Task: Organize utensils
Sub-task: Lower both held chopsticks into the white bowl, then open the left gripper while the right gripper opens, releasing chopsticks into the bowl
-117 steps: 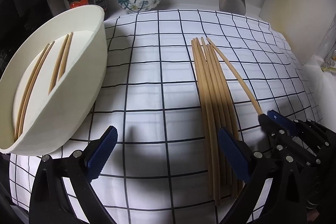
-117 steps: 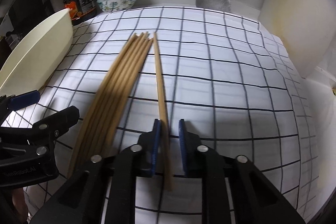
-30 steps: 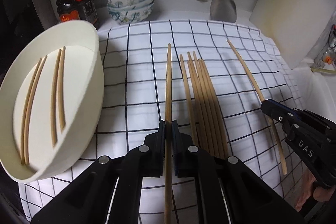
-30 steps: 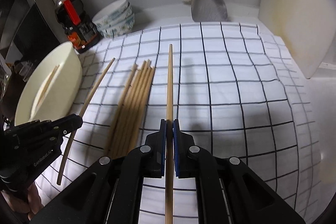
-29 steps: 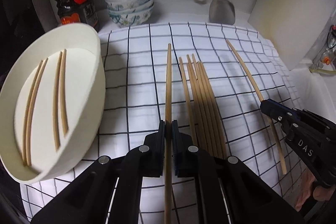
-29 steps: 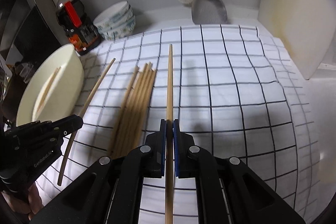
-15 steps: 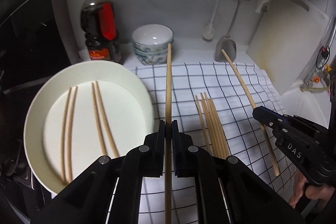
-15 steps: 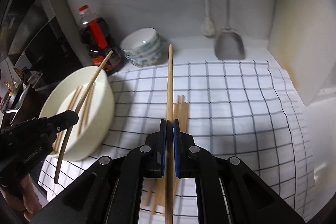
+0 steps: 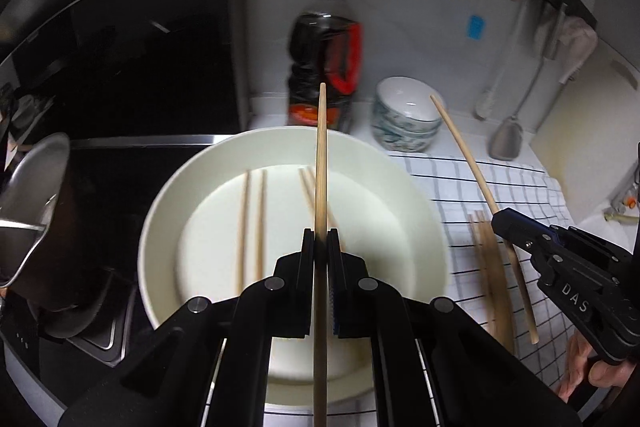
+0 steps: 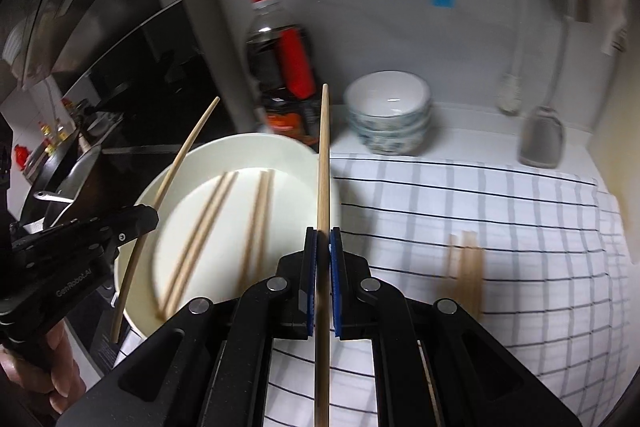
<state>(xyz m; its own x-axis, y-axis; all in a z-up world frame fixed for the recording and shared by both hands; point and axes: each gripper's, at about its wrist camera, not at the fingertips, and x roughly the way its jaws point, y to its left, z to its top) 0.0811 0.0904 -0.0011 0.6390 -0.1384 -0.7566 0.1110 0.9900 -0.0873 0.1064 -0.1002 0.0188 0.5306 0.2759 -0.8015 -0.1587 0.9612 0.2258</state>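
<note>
My left gripper (image 9: 320,235) is shut on a wooden chopstick (image 9: 321,155) and hangs above the white plate (image 9: 160,227), where two pairs of chopsticks (image 9: 252,223) lie. My right gripper (image 10: 322,233) is shut on another chopstick (image 10: 323,155) above the plate's right rim (image 10: 248,143). In the left wrist view the right gripper (image 9: 498,219) shows at the right, its chopstick (image 9: 460,151) slanting up. In the right wrist view the left gripper (image 10: 150,217) shows at the left. Several loose chopsticks (image 10: 466,259) lie on the checked cloth (image 10: 520,211).
A dark sauce bottle (image 9: 326,75) and stacked patterned bowls (image 9: 404,119) stand behind the plate. A steel pot (image 9: 32,195) sits on the black cooktop to the left. A spatula (image 9: 506,143) hangs at the back wall and a pale cutting board (image 9: 580,131) leans at the right.
Both grippers rose and swung left from above the checked cloth to over the plate, each still carrying its chopstick. The loose pile stayed on the cloth.
</note>
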